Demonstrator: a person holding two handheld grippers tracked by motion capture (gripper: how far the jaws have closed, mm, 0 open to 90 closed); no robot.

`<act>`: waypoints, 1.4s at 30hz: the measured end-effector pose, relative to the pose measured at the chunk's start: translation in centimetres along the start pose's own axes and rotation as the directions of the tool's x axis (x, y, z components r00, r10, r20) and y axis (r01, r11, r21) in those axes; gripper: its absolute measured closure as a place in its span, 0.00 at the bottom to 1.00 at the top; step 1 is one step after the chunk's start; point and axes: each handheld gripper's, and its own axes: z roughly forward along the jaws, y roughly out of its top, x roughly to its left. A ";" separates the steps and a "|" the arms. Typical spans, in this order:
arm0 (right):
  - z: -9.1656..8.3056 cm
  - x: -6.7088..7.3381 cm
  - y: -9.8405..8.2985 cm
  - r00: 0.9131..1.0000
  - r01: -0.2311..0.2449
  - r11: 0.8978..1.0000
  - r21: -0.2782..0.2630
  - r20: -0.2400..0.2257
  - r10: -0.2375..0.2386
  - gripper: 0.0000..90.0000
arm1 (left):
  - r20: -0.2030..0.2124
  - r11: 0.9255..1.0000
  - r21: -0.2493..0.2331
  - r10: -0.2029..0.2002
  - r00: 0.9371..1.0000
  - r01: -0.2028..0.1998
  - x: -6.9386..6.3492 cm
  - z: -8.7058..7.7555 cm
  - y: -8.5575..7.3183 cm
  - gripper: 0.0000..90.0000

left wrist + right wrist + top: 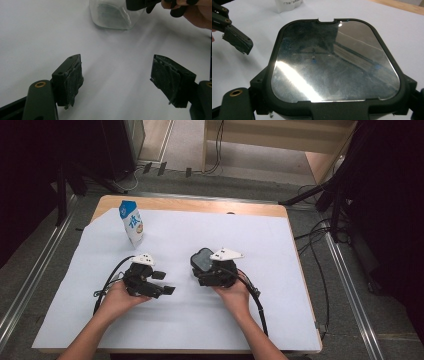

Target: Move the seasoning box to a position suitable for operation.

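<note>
A clear square glass jar (113,13) with a black-rimmed mirror-like lid (334,60) stands near the middle of the tabletop, clamped between the jaws of the right gripper (212,270), which press on the lid's sides. I cannot tell whether the jar holds anything. A blue and white milk carton (131,222) stands upright near the far left corner. The left gripper (160,282) rests just left of the jar with its jaws wide apart and only bare sheet between them. Both forearms reach in from the near edge. A white paper sheet (280,290) covers most of the wooden table (200,205); grey floor and cables lie beyond.
</note>
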 end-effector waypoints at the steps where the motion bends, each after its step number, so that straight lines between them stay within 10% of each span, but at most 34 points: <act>1: 0.2 0.3 0.0 1.000 0.005 1.000 0.000 -0.002 -0.005 0.18 | 0.000 1.000 0.002 0.003 1.000 -0.003 0.0 0.0 0.0 0.29; 20: 0.8 0.8 -0.1 1.000 0.011 1.000 0.017 -0.013 -0.011 0.16 | 0.003 1.000 0.007 -0.006 1.000 0.006 0.1 -0.1 -0.1 0.29; 34: -2.0 0.6 1.4 0.998 -0.023 0.999 -0.024 -0.051 0.022 0.15 | -0.002 1.000 0.008 -0.008 1.000 0.008 0.1 0.0 -0.1 0.29; 42: -4.6 0.4 1.9 0.997 -0.013 0.999 -0.052 -0.077 0.009 0.17 | -0.022 0.999 -0.025 0.035 0.999 -0.036 -0.3 -0.3 0.1 0.53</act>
